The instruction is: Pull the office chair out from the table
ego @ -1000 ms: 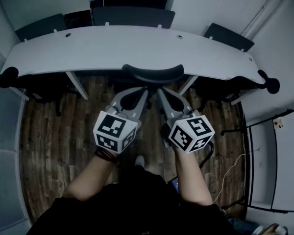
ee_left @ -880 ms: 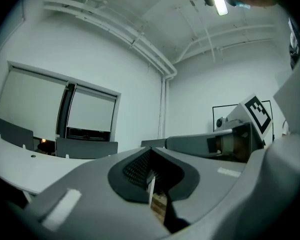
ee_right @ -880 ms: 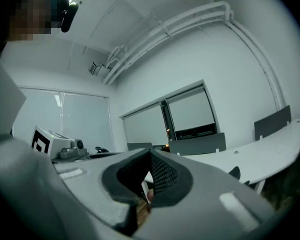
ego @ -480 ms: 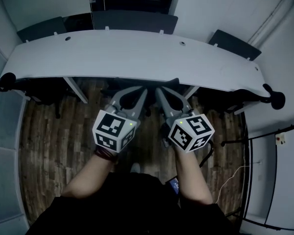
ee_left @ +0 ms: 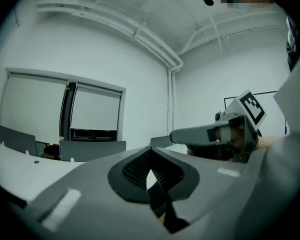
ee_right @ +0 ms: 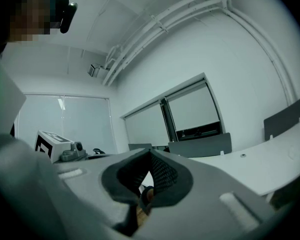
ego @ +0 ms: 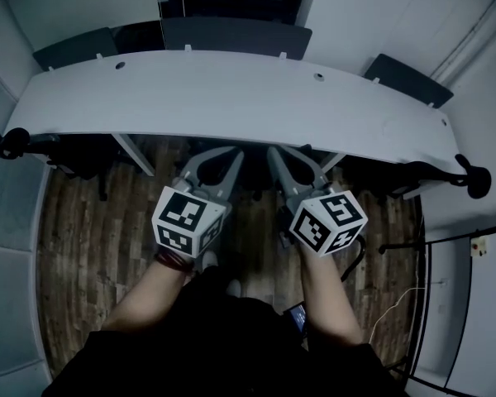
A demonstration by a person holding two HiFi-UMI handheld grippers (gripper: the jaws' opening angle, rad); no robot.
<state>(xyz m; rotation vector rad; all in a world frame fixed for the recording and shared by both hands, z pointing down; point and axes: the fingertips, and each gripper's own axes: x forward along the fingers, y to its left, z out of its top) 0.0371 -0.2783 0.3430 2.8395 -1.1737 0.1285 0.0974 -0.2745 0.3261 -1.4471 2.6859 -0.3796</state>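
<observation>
The office chair point(ego: 255, 176) stood tucked under the table point(ego: 231, 98). Only dark parts of it showed below the near edge, between the two grippers. Its backrest could not be made out in the head view.

The left gripper point(ego: 213, 157) and the right gripper point(ego: 288, 157) were side by side, tips at the table's near edge and close to the chair. In the left gripper view the pads point(ee_left: 165, 171) were clenched, meeting at the tips. A dark strip lay in the small gap behind them; it could not be identified. The right gripper view showed the same closed state, pads point(ee_right: 162, 176) together, with only a glimpse of the floor through the gap.

The task appeared to be at its start, as the chair was not yet clear of the table.

Recommended procedure for the step in hand:
- Confirm both grippers had a firm hold on the backrest rim before loading it.
- Draw straight back toward the person, both sides evenly, so the castors rolled and the chair did not swivel.
- Keep the pull low and level to avoid striking the table's underside.
- Watch the wooden floor point(ego: 83, 230) behind for the person's own feet.
</observation>
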